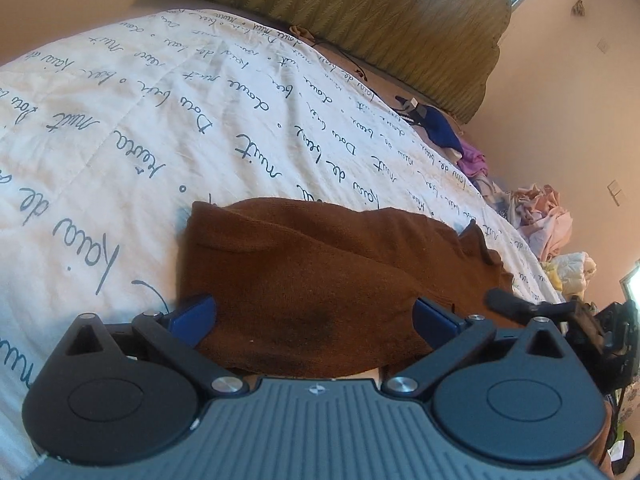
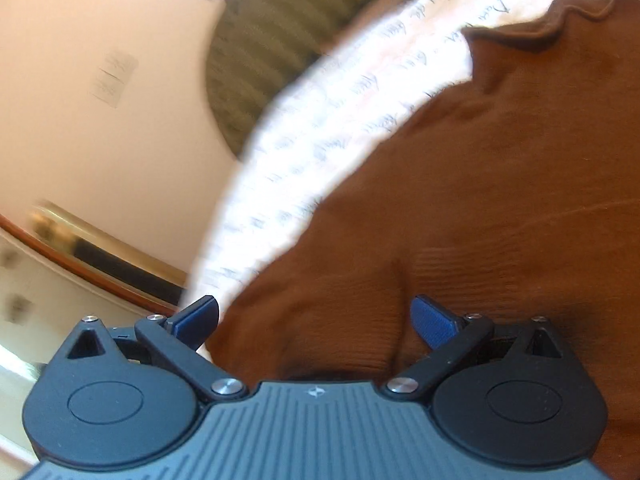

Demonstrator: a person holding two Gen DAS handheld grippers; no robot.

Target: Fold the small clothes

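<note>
A brown knitted garment (image 1: 320, 276) lies on a white bed cover (image 1: 160, 120) printed with dark script. My left gripper (image 1: 314, 316) is open, its blue fingertips wide apart with the garment's near edge between them. In the right wrist view the same brown garment (image 2: 480, 200) fills the right side, its ruffled hem at the top right. My right gripper (image 2: 316, 320) is open, its blue fingertips spread over the garment's ribbed edge. The right view is blurred. The other gripper (image 1: 560, 312) shows as a dark shape at the left view's right edge.
A green padded headboard (image 1: 360, 12) runs along the far side of the bed. A pile of mixed clothes (image 1: 536, 220), blue, purple and pink, lies at the bed's far right edge. A pink wall (image 2: 100, 120) and a wood-edged floor strip (image 2: 80, 248) show in the right view.
</note>
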